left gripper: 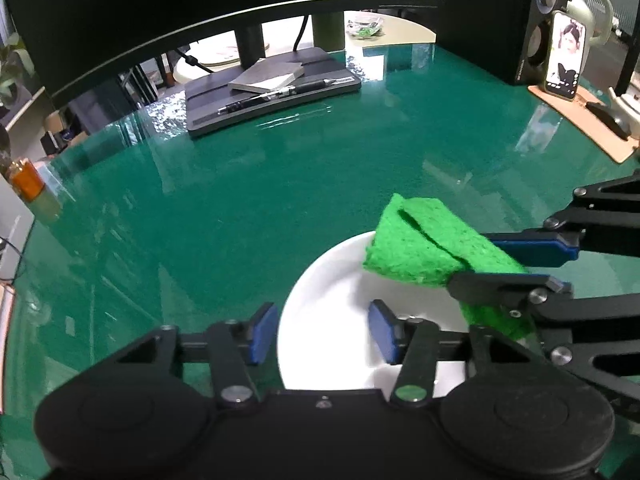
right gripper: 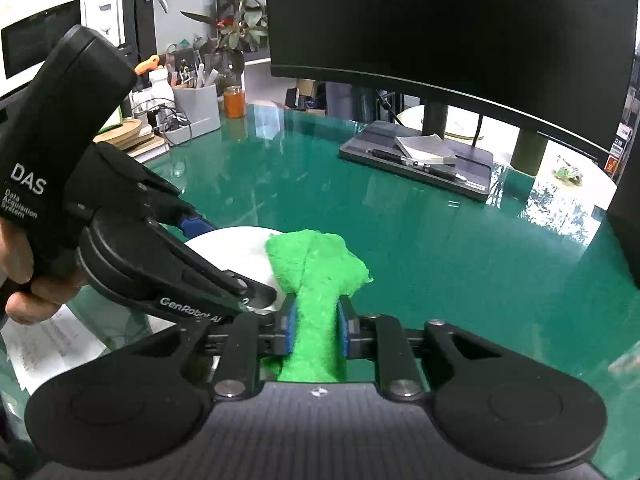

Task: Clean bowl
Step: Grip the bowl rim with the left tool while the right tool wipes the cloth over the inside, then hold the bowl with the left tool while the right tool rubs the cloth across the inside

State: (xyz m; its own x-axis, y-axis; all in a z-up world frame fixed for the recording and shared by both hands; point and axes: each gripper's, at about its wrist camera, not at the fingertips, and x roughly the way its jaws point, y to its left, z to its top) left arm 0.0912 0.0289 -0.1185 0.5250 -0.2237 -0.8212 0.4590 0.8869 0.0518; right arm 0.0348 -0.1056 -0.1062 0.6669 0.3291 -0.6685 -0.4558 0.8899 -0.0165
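From the left wrist view, the left gripper (left gripper: 322, 332) stands released, its blue pads apart on either side of the near rim of the white bowl (left gripper: 320, 292), one pad outside the rim and one over the inside; the bowl sits on the green tabletop (left gripper: 240, 200) toward its near edge. The right gripper (left gripper: 516, 262) comes in from the right, clenched on a folded green cloth (left gripper: 416, 248) whose free end lies over the far right rim of the bowl. A grey tray (left gripper: 272, 96) with a notebook and pen lies near the far edge under a monitor (left gripper: 200, 8). From the right wrist view, the right gripper (right gripper: 316, 328) grasps the cloth (right gripper: 316, 268), which fans out beside the bowl (right gripper: 236, 252), while the left gripper (right gripper: 224, 256) reaches onto the bowl's left side; its fingertips are hidden here
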